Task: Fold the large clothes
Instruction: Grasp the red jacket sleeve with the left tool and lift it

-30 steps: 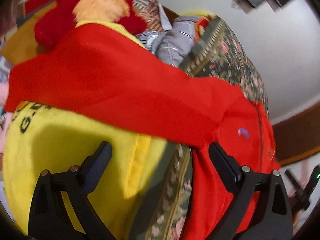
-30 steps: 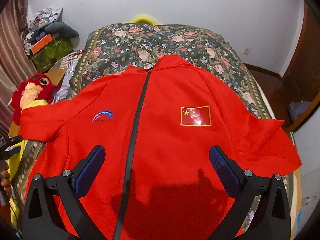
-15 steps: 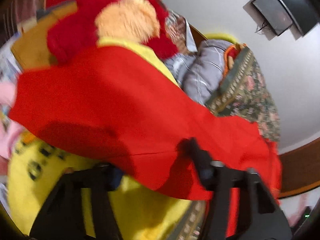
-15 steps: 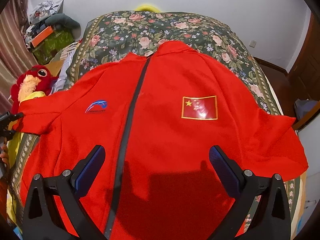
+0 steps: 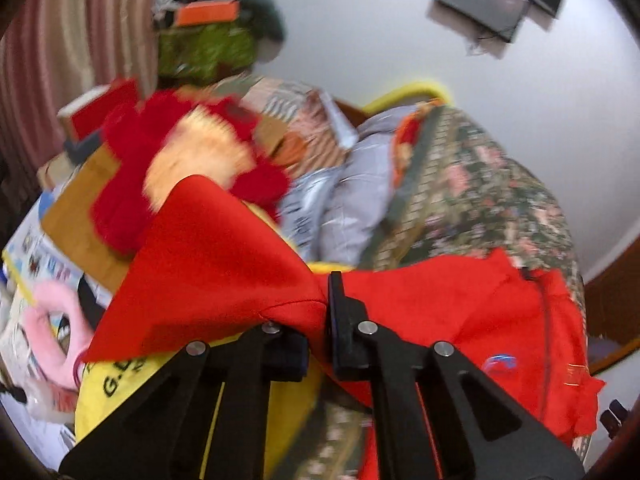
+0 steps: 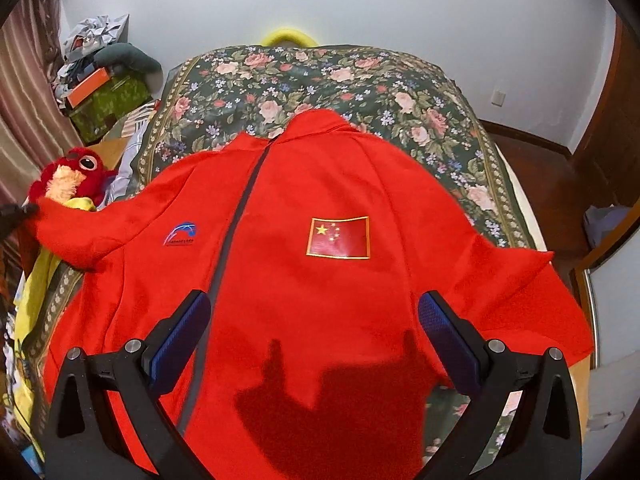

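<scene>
**Left sleeve pinched, fold runs inward to the right**

I've got the red jacket (image 6: pixel 320 264) spread front-up on the floral bedspread (image 6: pixel 320 76), zip running away from me, sleeves out to either side. My left gripper (image 5: pixel 320 312) is the nearer one to the left sleeve (image 5: pixel 224 264); its jaws have just been closing and now clench the cuff edge. My right gripper (image 6: pixel 316 332) hovers over the hem, jaws wide apart, holding nothing
</scene>
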A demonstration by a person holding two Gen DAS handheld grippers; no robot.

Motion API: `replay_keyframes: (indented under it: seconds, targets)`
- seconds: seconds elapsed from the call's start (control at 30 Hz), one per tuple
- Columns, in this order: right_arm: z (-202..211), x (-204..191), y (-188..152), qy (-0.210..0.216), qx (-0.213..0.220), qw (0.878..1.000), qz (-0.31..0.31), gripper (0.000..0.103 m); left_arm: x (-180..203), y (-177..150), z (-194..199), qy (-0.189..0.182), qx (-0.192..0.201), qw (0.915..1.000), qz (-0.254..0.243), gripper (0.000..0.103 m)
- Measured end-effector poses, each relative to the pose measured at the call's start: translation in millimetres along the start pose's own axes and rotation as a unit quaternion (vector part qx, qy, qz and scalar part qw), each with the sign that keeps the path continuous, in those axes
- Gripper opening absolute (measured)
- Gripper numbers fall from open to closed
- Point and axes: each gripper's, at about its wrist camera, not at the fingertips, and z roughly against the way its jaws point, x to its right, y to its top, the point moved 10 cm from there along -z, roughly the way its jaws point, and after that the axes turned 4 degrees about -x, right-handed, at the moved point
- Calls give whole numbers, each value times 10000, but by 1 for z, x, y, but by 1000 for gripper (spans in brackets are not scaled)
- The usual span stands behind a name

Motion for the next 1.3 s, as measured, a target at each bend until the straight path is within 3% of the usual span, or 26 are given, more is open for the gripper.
replay_keyframes:
  seconds: [0.17, 0.37, 0.6, 0.73, 0.83, 0.9, 1.13, 1.3]
  targets:
    - [2, 11, -5, 107, 45, 9999, -40, 103, 75, 5, 15, -387, 160, 9976, -552, 7]
    - [1, 23, -15, 321, 18, 9994, -132, 103, 174, -33, 9, -569, 122, 9845, -1657, 7]
    - [5, 42, -28, 444, -3, 9985, -309, 103, 244, -129, -49, -742, -949, 9672, -2236, 7]
    - [6, 51, -35, 420, -35, 9985, -363, 103, 251, -181, -80, -684, -1566, 9595, -2240, 7]
    - [6, 56, -37, 397, -52, 9984, -391, 103, 247, -211, -93, -583, -1982, 9526, -2234, 31]
    - [5, 57, -38, 381, -56, 9984, -422, 103, 245, -219, -92, -626, -2025, 9523, -2197, 46]
    - [1, 47, -35, 472, -68, 9979, -438, 103, 219, -188, -49, -920, -1836, 9593, -1938, 58]
    - [-4, 32, -35, 444, -94, 9987, -242, 103, 164, -138, -24, -1038, -1392, 9779, -1163, 63]
